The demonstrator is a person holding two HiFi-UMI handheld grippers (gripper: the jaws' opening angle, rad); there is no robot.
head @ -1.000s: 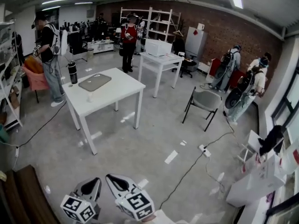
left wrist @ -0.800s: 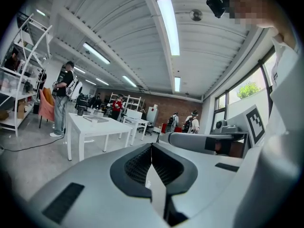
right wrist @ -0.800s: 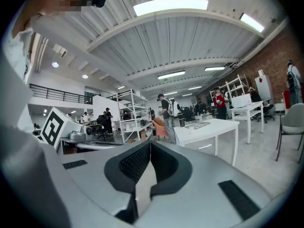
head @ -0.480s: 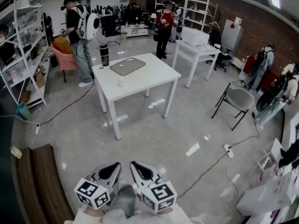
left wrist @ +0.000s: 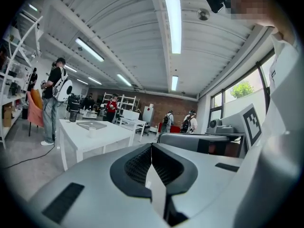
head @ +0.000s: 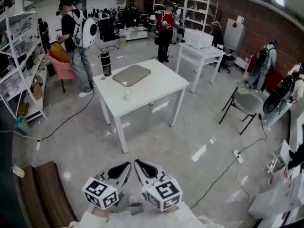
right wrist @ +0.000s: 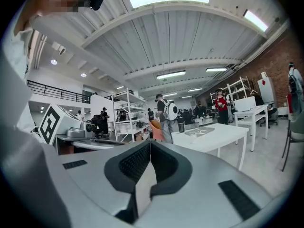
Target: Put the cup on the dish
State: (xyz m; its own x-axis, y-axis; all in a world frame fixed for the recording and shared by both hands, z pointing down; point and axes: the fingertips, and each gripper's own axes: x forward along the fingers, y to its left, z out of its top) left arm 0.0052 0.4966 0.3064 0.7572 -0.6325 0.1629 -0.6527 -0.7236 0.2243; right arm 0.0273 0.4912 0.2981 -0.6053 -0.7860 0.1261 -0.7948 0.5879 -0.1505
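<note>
Distant table (head: 161,87) bears a tiny cup (head: 127,95), seemingly off dish (head: 133,75).

No words or numbers can be read here. The cubes (head: 100,193) on the left gripper (head: 126,166) and the right gripper (head: 137,163) show only black and white squares, not letters. A small red mark (head: 236,24) sits on the white cabinet (head: 233,36) by the brick wall (head: 266,27), too tiny to read.

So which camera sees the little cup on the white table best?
The head view. It looks down on the cup, standing alone on the white table near the grey dish. The left gripper view and right gripper view show the cup only as a tiny pale speck, side on, far away.
</note>
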